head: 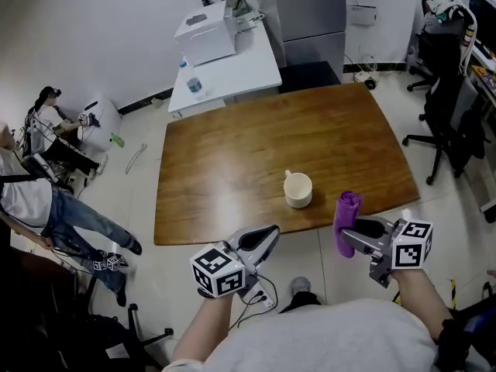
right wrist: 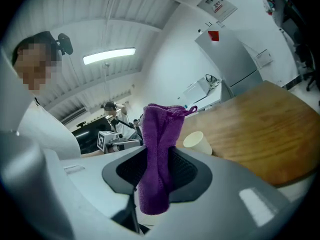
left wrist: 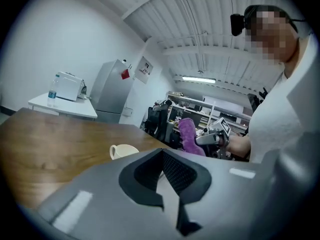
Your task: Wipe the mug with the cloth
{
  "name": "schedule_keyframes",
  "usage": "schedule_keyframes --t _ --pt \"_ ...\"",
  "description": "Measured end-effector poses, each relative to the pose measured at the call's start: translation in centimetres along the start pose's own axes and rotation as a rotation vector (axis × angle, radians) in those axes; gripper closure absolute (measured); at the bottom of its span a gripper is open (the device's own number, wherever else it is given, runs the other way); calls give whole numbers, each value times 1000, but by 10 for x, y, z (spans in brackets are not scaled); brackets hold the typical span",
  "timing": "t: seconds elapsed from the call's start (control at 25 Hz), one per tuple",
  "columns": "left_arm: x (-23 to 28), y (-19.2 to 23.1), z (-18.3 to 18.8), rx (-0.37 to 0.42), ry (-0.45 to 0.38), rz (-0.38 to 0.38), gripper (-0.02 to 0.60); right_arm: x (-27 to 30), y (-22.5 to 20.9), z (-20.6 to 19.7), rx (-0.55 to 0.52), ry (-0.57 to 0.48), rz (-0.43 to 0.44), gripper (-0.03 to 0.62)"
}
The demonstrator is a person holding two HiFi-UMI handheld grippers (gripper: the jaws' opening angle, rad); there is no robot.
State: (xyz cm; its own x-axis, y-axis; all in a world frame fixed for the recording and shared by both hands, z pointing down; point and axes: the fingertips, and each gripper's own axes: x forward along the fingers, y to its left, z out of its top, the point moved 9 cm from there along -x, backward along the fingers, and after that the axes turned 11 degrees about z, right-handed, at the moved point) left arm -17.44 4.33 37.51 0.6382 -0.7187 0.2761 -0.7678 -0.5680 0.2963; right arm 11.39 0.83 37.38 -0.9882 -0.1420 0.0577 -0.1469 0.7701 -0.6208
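Jaws of the right gripper [head: 349, 237] squeeze a soft purple cloth [head: 346, 214]; the left gripper [head: 268, 236] is shut, empty. A cream mug [head: 297, 190] stands near on a brown wooden table [head: 232, 157], by a black office chair [head: 448, 111].

The mug [head: 298, 189] stood on your tabletop [head: 232, 161], close to its near edge. Your left tool [head: 267, 235] hung off that edge, before and left of the mug. Your right tool [head: 348, 235], the cloth [head: 346, 208] between its jaws, sat just right of the mug.
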Motion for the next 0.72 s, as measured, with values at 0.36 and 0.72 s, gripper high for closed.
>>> schedule_keyframes --t 0.36,0.72 --pt "51 70 23 7 40 -28 577 29 -66 39 49 -6 -38 462" --pt "89 112 19 58 82 44 577 37 -104 61 67 31 -3 462"
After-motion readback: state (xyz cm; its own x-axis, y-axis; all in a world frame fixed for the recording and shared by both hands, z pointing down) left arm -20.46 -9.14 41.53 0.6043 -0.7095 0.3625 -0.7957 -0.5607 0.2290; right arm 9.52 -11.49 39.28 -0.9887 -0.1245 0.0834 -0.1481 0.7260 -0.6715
